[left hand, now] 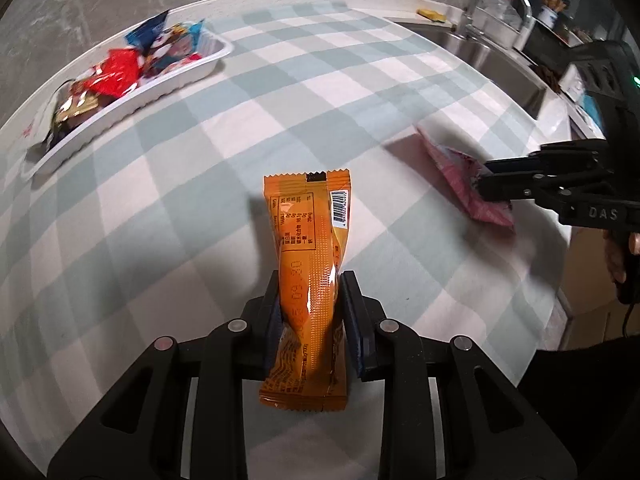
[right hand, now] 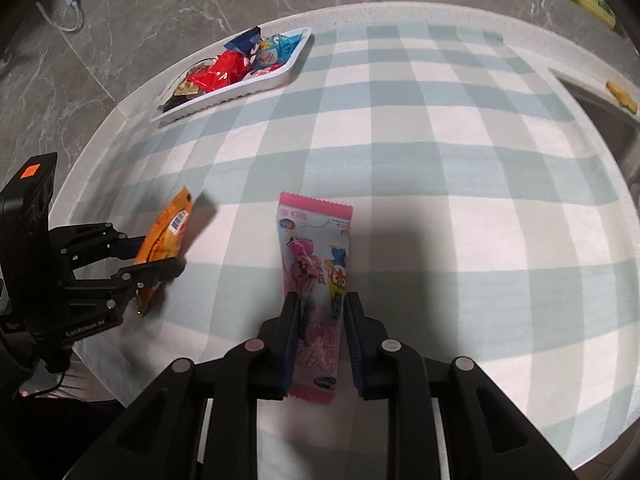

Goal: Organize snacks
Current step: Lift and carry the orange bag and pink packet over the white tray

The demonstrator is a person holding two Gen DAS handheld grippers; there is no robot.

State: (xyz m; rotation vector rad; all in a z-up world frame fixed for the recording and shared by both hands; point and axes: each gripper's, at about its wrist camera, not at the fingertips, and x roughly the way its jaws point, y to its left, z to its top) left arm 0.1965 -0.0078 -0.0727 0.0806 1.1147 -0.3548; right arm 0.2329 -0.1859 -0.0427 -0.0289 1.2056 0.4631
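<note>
My left gripper [left hand: 310, 280] is shut on an orange snack packet [left hand: 308, 240], which sticks out forward above the checked cloth; from the right wrist view the same gripper [right hand: 160, 254] and orange packet [right hand: 166, 232] sit at the left. My right gripper [right hand: 318, 300] is shut on a pink snack packet [right hand: 314, 256] with cartoon figures. In the left wrist view that gripper [left hand: 486, 180] holds the pink packet [left hand: 460, 176] at the right. A white tray [left hand: 188, 76] with several wrapped snacks lies far left, also the white tray [right hand: 276, 76] in the right wrist view.
A checked green-and-white cloth [left hand: 280, 100] covers the white counter. A steel sink [left hand: 500, 68] with a tap [left hand: 500, 0] lies at the far right, a yellow sponge [left hand: 432, 14] beside it. Grey tiled floor [right hand: 140, 8] lies beyond the counter edge. A hand [left hand: 618, 256] holds the right gripper.
</note>
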